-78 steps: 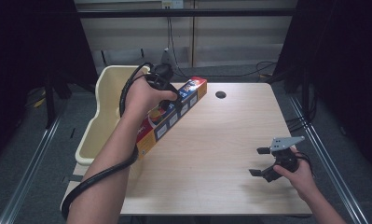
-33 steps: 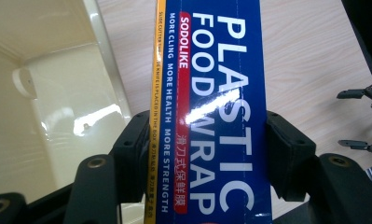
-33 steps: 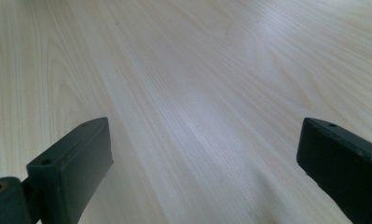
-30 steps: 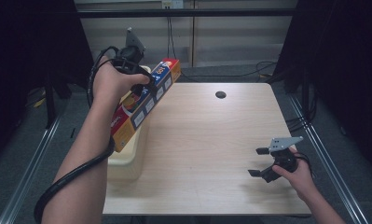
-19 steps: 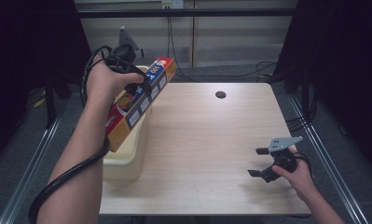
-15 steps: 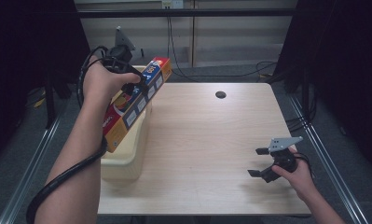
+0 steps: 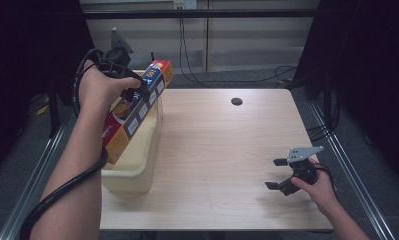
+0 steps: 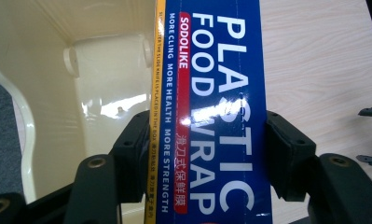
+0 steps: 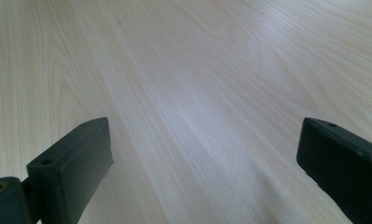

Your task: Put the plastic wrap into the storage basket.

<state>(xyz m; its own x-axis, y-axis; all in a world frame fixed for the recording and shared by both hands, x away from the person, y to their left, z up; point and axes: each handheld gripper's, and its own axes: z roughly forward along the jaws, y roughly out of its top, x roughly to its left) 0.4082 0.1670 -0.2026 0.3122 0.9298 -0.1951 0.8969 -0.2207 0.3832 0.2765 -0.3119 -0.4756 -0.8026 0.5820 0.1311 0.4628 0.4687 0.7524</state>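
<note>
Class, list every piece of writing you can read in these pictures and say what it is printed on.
"PLASTIC FOOD WRAP": big white letters on the blue box clamped in the left gripper.
"SODOLIKE": white on the box's red strip.
"MORE CLING MORE HEALTH MORE STRENGTH": white, beside the strip.
Chinese characters on the red strip and the fine print on the yellow edge: too small to read reliably.
</note>
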